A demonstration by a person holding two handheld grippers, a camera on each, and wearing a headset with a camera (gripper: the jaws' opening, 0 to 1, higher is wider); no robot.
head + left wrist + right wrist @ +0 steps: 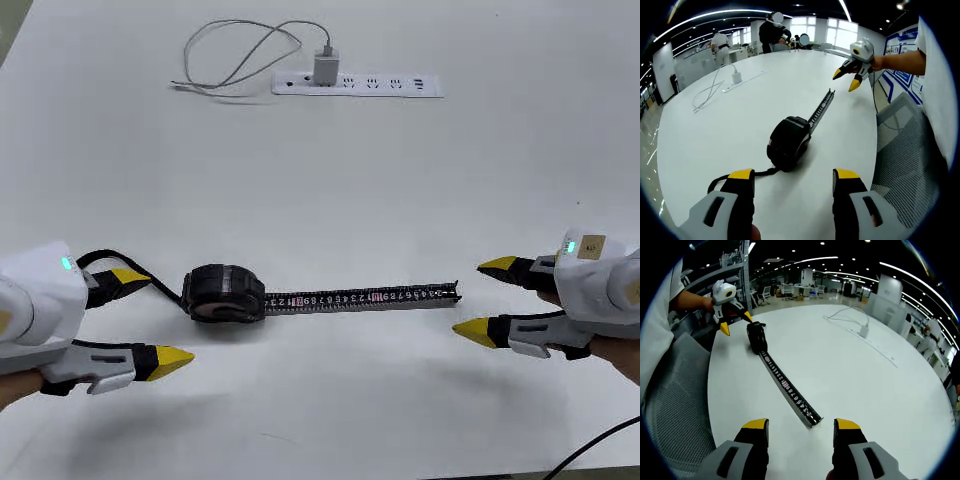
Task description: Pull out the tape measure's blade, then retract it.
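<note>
A black tape measure case [224,293] lies on the white table [330,180], its blade [365,297] drawn out to the right and lying flat. My left gripper [148,318] stands open just left of the case, holding nothing; a black wrist strap [125,265] runs past its upper finger. In the left gripper view the case [788,142] sits just ahead of the open jaws. My right gripper [488,299] is open a little to the right of the blade's hook end [455,292], apart from it. The right gripper view has the blade tip [812,419] just ahead of its jaws.
A white power strip [357,84] with a charger [326,68] and a looped white cable [238,52] lies at the far side of the table. A dark cable [598,450] crosses the near right corner. People and desks stand in the room behind.
</note>
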